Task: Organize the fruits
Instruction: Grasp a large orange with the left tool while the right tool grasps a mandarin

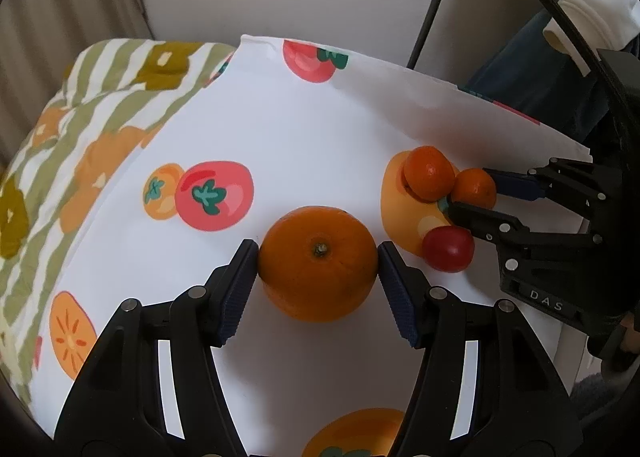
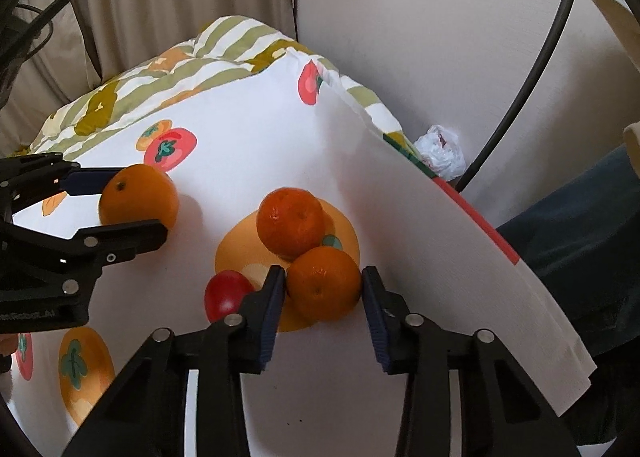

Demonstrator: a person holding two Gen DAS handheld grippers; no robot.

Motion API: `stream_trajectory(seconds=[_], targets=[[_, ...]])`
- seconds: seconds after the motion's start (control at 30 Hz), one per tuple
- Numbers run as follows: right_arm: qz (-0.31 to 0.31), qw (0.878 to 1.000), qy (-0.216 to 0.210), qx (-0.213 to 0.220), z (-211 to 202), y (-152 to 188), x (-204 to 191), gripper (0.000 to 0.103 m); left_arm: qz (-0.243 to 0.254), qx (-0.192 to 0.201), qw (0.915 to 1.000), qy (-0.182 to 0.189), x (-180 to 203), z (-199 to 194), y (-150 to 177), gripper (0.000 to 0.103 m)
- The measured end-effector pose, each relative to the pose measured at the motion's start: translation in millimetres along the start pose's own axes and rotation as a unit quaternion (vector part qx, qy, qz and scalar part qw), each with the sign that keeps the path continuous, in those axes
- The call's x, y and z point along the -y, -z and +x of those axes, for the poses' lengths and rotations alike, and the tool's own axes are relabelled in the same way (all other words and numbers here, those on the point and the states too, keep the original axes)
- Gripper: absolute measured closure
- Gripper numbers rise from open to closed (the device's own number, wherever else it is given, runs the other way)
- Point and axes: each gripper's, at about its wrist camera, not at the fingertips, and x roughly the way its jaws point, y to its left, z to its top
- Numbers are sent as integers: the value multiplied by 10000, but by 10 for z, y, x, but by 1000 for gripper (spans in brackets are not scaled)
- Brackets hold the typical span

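My left gripper (image 1: 318, 257) is shut on a large orange (image 1: 318, 263) that rests on the white fruit-print cloth (image 1: 280, 129); it also shows in the right wrist view (image 2: 138, 199). My right gripper (image 2: 323, 289) is shut on a small mandarin (image 2: 323, 283), seen from the left wrist view too (image 1: 474, 187). A second mandarin (image 2: 290, 221) touches it from behind, on a printed orange shape. A small red fruit (image 2: 226, 295) lies just left of the right gripper's left finger (image 2: 268, 309).
A striped green and white quilt (image 1: 100, 97) lies under the cloth at the far left. The cloth's right edge (image 2: 520, 297) hangs over. A crumpled white bag (image 2: 440, 153) sits by the wall. Black cables (image 2: 532, 69) run at the right.
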Motion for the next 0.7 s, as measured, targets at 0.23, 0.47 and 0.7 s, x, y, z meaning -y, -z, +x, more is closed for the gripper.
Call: stream_trajectory(seconds=[0.23,0.47,0.7], targets=[[12,9999,-132,18,-24,2,22,68,-134,42,9999,-80,45,-92,39,37],[-187,9992,-266,221,-216,-76,-1,68,-386,131,9988,-266,53,-285,82,37],[-554,9962,-507,441,-461,-208,-115,68,-753,287,9953,-530,45,-623,167,37]])
